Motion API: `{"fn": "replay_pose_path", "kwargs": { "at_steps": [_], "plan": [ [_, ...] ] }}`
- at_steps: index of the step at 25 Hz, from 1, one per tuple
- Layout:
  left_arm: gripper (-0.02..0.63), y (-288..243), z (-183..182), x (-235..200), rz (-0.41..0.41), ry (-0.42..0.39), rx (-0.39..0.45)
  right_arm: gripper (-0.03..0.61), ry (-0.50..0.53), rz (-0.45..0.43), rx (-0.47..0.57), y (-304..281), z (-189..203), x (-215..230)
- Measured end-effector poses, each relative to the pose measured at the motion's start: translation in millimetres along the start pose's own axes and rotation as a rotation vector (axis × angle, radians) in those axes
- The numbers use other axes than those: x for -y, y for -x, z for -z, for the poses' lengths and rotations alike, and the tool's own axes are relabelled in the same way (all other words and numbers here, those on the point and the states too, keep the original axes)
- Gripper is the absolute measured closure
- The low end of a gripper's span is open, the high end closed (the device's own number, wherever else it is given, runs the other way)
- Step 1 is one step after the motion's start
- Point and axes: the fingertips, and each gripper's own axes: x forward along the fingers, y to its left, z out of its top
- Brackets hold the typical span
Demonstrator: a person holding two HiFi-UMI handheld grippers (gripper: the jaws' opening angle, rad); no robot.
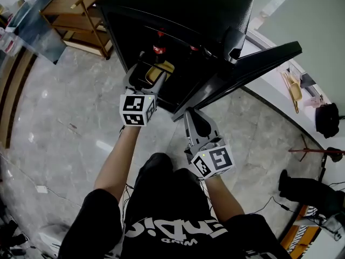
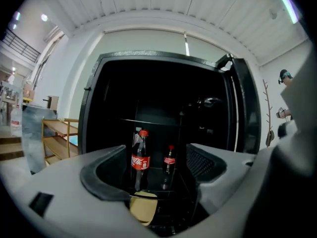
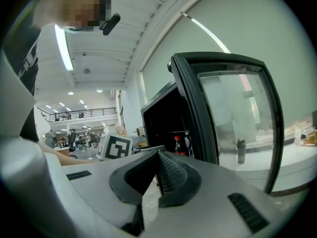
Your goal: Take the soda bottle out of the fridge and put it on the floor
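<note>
Soda bottle (image 2: pixel 140 158): upright on fridge (image 1: pixel 178 9) shelf, second bottle (image 2: pixel 169 161) just beside; left gripper (image 1: pixel 146 75): jaws wide, empty, short of it; right gripper (image 3: pixel 157 157): jaws together, empty; risk: wide jaws may topple the neighbour.

left tongs (image 1: pixel 146 75): jaws stood wide apart, gripping nothing | right tongs (image 1: pixel 193 118): jaws pressed together | left forearm (image 1: pixel 116 169), right forearm (image 1: pixel 222 194): stretched forward
</note>
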Motion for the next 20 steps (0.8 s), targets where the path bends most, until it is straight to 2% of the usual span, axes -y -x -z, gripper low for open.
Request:
{"fn": "replay_pose_path", "kwargs": {
  "at_steps": [10,16,20],
  "plan": [
    [0.246,-112.0,41.6,-31.8,0.007,-0.043,-0.071,0.555,-0.037,0.037,-0.015,0.2,24.8,7.1],
    [0.247,-154.4,69.0,-49.2,-0.034,-0.006,-0.113,0.555,-0.059,0.069,-0.037,7.7,39.9,11.3],
    [0.249,-173.2,68.3,-55.8,-0.040,-0.004,-0.113,0.555,-0.036,0.076,-0.054,12.7,39.8,15.8]
  ]
}}
